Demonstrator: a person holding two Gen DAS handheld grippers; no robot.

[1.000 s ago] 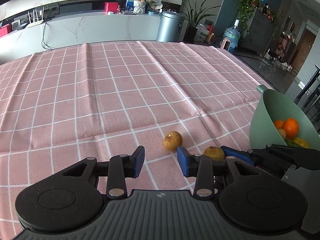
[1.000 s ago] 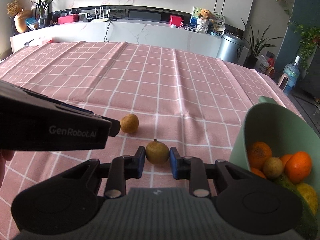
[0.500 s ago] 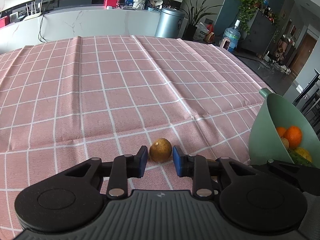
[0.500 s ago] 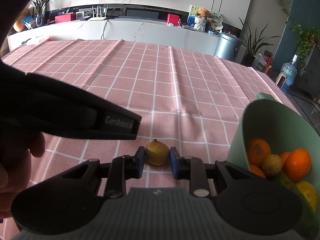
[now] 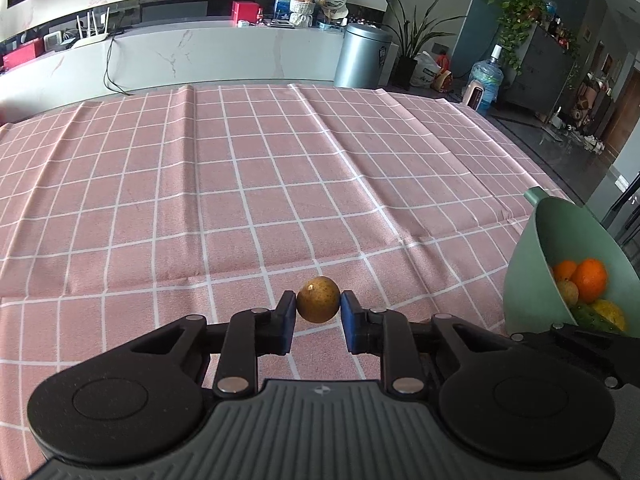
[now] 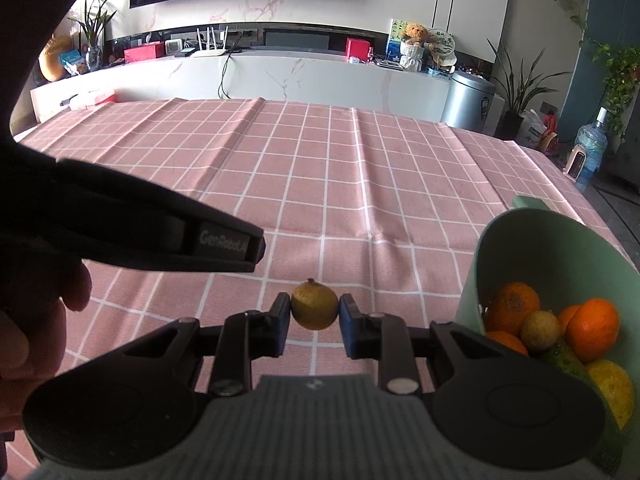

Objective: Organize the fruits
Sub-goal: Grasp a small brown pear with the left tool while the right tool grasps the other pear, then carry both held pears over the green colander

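Observation:
My left gripper (image 5: 318, 306) is shut on a small brown round fruit (image 5: 318, 299) and holds it just above the pink checked tablecloth (image 5: 240, 184). My right gripper (image 6: 314, 314) is shut on a small yellow-brown fruit (image 6: 314, 307), also lifted off the cloth. A green bowl (image 5: 560, 248) stands at the right with oranges (image 5: 588, 280) and other fruit inside; it also shows in the right wrist view (image 6: 536, 256). The left gripper's body (image 6: 160, 236) crosses the left of the right wrist view.
The table's right edge (image 5: 532, 160) drops to the floor beyond the bowl. A white counter (image 5: 200, 52), a metal bin (image 5: 362, 56) and plants stand behind the table. The right gripper's body (image 5: 568, 348) sits low at the right of the left wrist view.
The left gripper moved onto the brown fruit, closed on it and lifted it. The right gripper stayed shut on its fruit and rose off the cloth.

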